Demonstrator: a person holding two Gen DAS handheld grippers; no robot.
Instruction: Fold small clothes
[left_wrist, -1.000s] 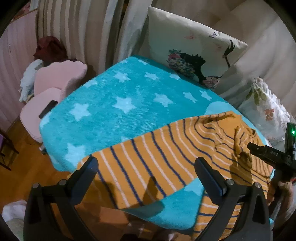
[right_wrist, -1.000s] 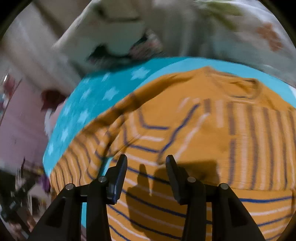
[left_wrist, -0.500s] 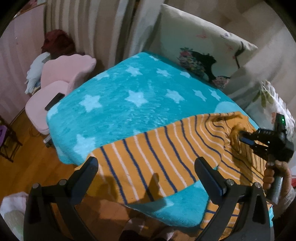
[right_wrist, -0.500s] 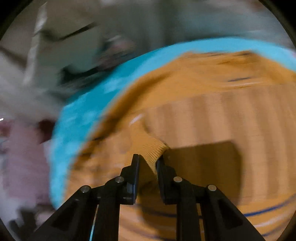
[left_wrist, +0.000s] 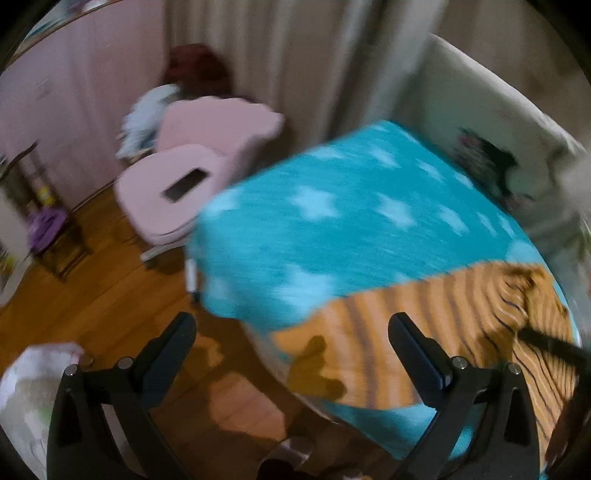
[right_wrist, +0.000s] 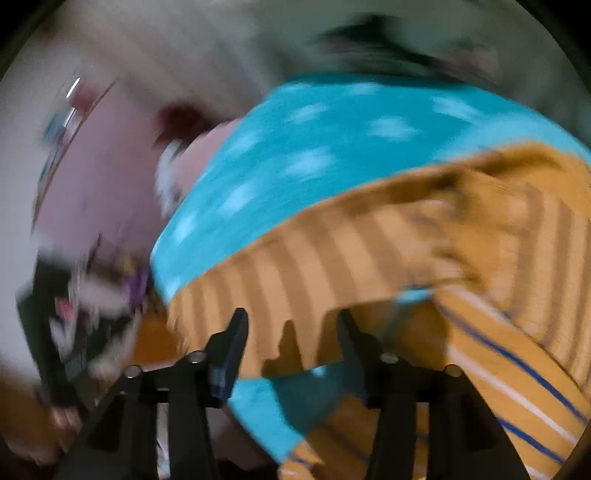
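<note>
An orange top with blue and white stripes (left_wrist: 436, 325) lies on a turquoise star blanket (left_wrist: 351, 229) over a table. Both views are motion-blurred. In the left wrist view my left gripper (left_wrist: 291, 343) is wide open and empty, off the table's near left corner and above the wood floor. In the right wrist view my right gripper (right_wrist: 291, 336) is open and empty just above the garment (right_wrist: 369, 258), over the lower edge of its striped sleeve. A dark streak at the right edge of the left wrist view is the right gripper (left_wrist: 550, 345).
A pink chair (left_wrist: 195, 173) with a dark phone (left_wrist: 184, 186) on its seat stands left of the table. Patterned pillows (left_wrist: 491, 129) lean against the wall behind. Wood floor (left_wrist: 92, 302) and a white bag (left_wrist: 33, 391) lie at lower left.
My right gripper, shut on a sleeve cuff half a second ago, has opened and let it go. My left gripper has swung left, off the table's corner.
</note>
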